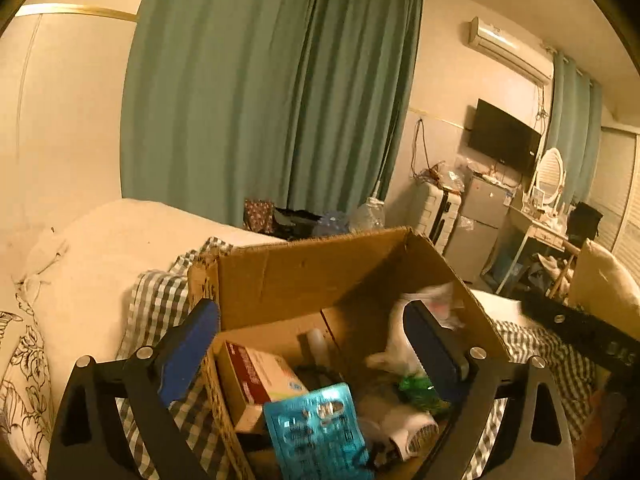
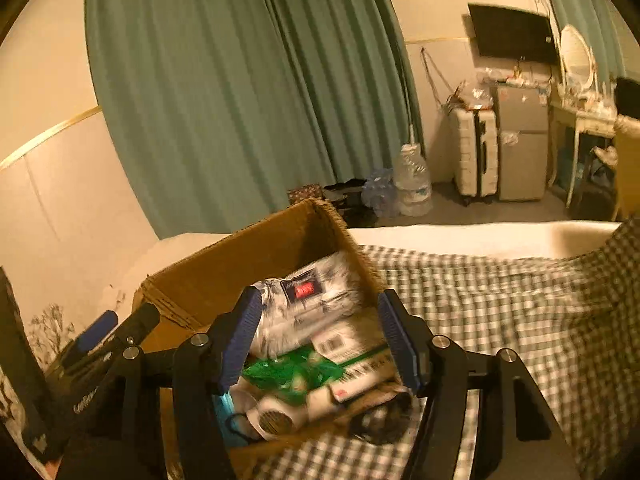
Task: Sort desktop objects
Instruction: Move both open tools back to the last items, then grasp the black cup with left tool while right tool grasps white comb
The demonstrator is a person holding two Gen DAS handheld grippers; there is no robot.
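- Bedroom under warm light; work area is a bed point(image 2: 500, 300) with a checked cover, green curtain point(image 1: 260, 100) behind.
- My left gripper point(image 1: 312, 344): jaws spread wide, nothing pressed between the blue pads. They hang over the open cardboard box point(image 1: 280, 272), one pad outside its left wall, the other above the inside.
- My right gripper point(image 2: 320, 328): jaws roughly half open, pads clear of everything; a white patterned packet point(image 2: 316, 300) with a red mark shows in the gap, blurred, not gripped.
- Box contents, left wrist view: blue blister pack point(image 1: 320, 428) nearest the camera, a red-and-white carton point(image 1: 256, 376) against the left wall, a small white bottle point(image 1: 318, 344) behind it, a green wrapper point(image 1: 420, 390), a white round device with a grille point(image 1: 416, 432).
- A blurred white item point(image 1: 424, 308) is at the right wall; whether it rests or is loose I cannot tell.
- Right wrist view adds a white box with a barcode point(image 2: 344, 340) under the packet.
- Beyond the bed: water jug point(image 2: 412, 180), suitcase point(image 2: 476, 152), small fridge point(image 2: 520, 144), wall television point(image 2: 512, 34).
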